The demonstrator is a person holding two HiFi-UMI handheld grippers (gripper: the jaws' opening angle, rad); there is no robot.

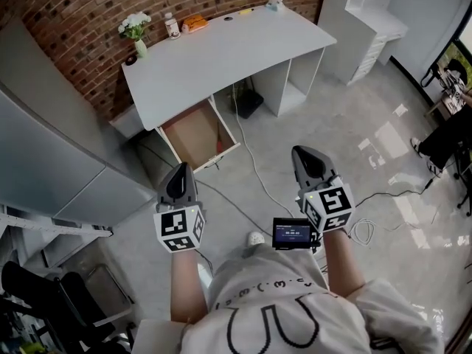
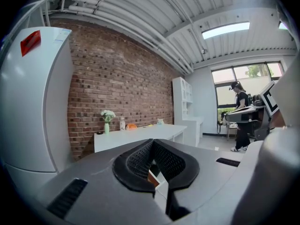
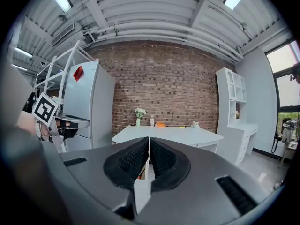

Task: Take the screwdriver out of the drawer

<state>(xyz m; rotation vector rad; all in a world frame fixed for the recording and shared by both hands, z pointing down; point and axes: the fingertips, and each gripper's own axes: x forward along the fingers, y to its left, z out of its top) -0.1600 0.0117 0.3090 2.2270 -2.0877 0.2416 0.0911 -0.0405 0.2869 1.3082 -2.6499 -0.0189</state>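
left hand-held gripper (image 1: 181, 168) and right hand-held gripper (image 1: 304, 155) are both closed and empty, well back from the desk (image 1: 221, 50), just approaching i guess; the drawer (image 1: 193, 133) is open, screwdriver presumably inside but too small to spot.

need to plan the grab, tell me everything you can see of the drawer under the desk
The drawer is pulled open from under the white desk, at the desk's left part in the head view, and juts out over the grey floor. It is a shallow box with white walls and front and a brown, wood-looking bottom, mostly bare. A small dark and reddish item lies at its front right corner, too small to identify.
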